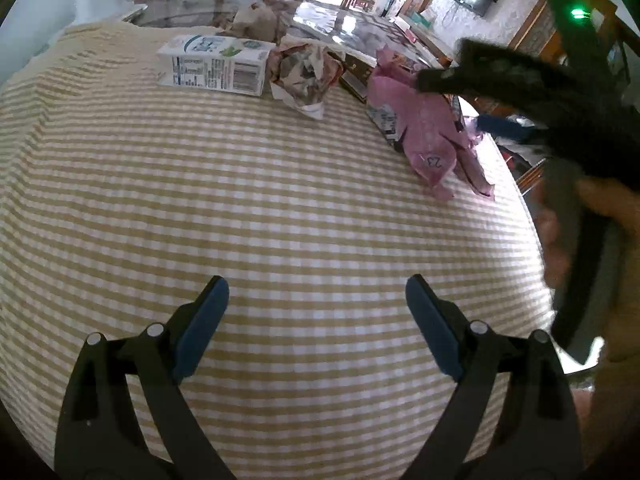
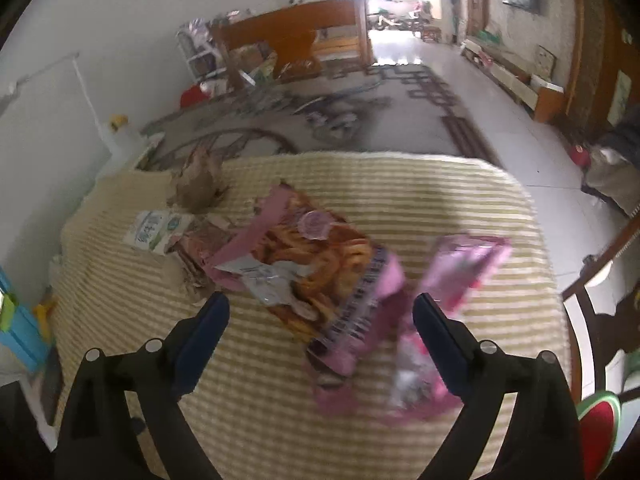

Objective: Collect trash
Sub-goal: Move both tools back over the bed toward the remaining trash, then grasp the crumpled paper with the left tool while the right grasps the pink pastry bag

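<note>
Trash lies on a beige checked cloth (image 1: 260,208). A white milk carton (image 1: 214,65) lies on its side at the far edge, also in the right wrist view (image 2: 154,230). Beside it is a crumpled paper ball (image 1: 306,72). A pink snack bag (image 1: 426,128) lies to the right; the right wrist view shows its printed front (image 2: 316,264) and a second pink wrapper (image 2: 460,276). A brown crumpled paper (image 2: 198,186) sits behind. My left gripper (image 1: 317,320) is open and empty above bare cloth. My right gripper (image 2: 320,330) is open, hovering over the pink bag; it shows blurred in the left wrist view (image 1: 532,92).
The cloth's right edge (image 2: 548,280) drops to a white tiled floor (image 2: 532,152). A patterned rug (image 2: 360,116) lies beyond the far edge. Blue and yellow toys (image 2: 20,320) stand at the left. A hand (image 1: 608,216) holds the right gripper's handle.
</note>
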### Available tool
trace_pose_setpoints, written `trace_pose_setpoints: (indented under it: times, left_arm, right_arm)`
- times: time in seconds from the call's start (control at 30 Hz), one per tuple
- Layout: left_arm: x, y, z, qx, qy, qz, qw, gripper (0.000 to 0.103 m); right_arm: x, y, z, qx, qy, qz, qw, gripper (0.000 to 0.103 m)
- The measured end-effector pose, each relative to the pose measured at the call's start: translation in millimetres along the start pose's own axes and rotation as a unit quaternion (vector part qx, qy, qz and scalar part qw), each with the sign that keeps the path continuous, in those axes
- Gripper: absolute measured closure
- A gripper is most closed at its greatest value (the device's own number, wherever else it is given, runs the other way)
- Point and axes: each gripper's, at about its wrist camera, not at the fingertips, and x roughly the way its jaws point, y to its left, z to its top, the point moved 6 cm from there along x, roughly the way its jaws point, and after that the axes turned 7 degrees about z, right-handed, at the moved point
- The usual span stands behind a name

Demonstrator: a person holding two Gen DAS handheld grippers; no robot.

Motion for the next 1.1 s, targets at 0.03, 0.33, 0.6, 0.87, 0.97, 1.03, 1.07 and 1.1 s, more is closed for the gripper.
trace_pose_setpoints:
  times: [0.03, 0.33, 0.6, 0.87, 0.97, 1.03, 1.07, 1.1]
  left_arm:
    - [0.5, 1.9, 1.1, -0.005, 0.001, -0.001, 1.0000, 0.015]
    - [-1.3, 18.0, 0.9, -0.034, -0.001, 0.001, 0.9994, 0.015]
    - [-9.2, 38.1, 4.6, -0.069, -0.018, 0.011, 0.9974, 0.015]
    - [0.2, 35.1, 4.5, -0.063, -0.018, 0.046, 0.9968, 0.015]
    - [0.0, 29.5, 19.4, -0.075, -0.023, 0.034, 0.9964, 0.015]
    - [-1.8, 23.9, 36.8, -0.075, -0.041, 0.042, 0.9954, 0.015]
    - [-1.0, 21.9, 45.6, -0.074, -0.049, 0.050, 0.9948, 0.015]
    - [0.8, 19.5, 55.1, -0.071, -0.057, 0.059, 0.9941, 0.015]
  right_arm:
    - [7.7, 1.1, -3.3, -0.003, 0.007, -0.001, 1.000, 0.016]
    - [-6.0, -3.0, -21.8, 0.019, 0.026, 0.038, 0.999, 0.081]
    - [-79.5, 13.3, -58.8, 0.066, -0.003, 0.120, 0.991, 0.081]
    - [-111.8, 11.2, -112.7, 0.111, -0.005, 0.163, 0.980, 0.081]
    - [-120.7, 3.2, -106.1, 0.122, -0.031, 0.158, 0.979, 0.080]
    - [-123.2, -2.8, -104.6, 0.141, -0.040, 0.165, 0.975, 0.080]
    - [-124.8, -6.7, -102.8, 0.148, -0.048, 0.165, 0.974, 0.080]
    - [-126.3, -7.9, -102.0, 0.150, -0.053, 0.163, 0.974, 0.080]
